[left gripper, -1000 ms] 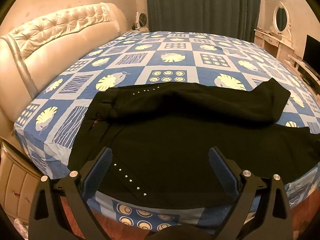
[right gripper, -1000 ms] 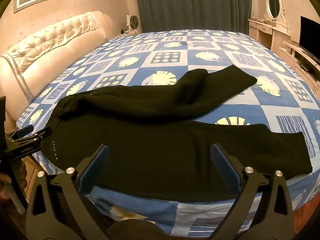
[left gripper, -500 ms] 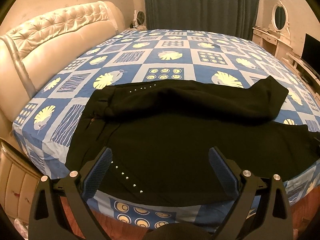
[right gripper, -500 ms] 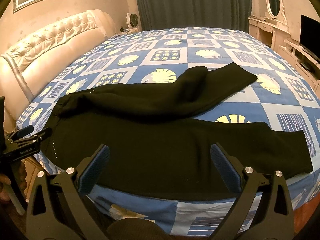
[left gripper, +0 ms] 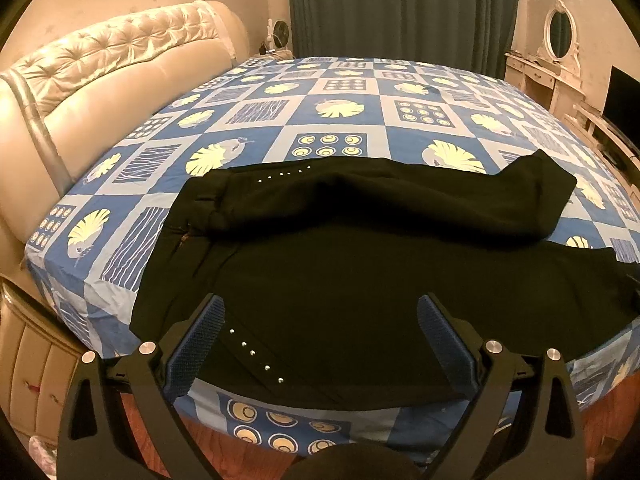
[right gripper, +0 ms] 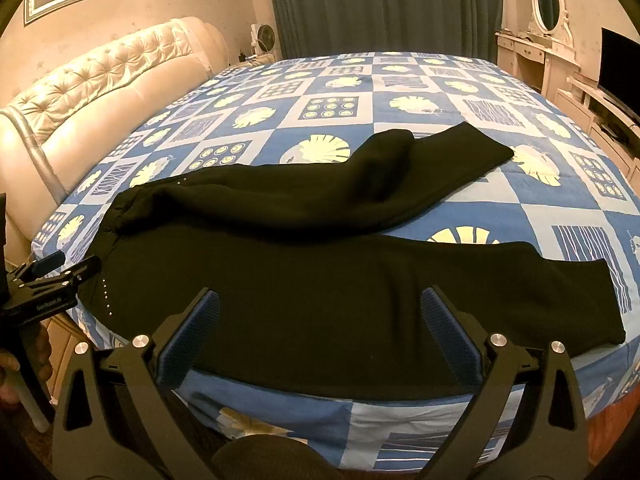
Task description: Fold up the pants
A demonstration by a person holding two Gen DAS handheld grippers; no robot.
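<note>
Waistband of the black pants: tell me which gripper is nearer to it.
Left. The left gripper hovers open at the waistband end, by the stud row. The right gripper hovers open farther along the near leg, toward the cuff.

Black pants (left gripper: 360, 272) lay spread flat just ahead of the left gripper (left gripper: 320, 344), waist to its left, legs running right; the far leg (right gripper: 320, 196) was angled away, apart.
</note>
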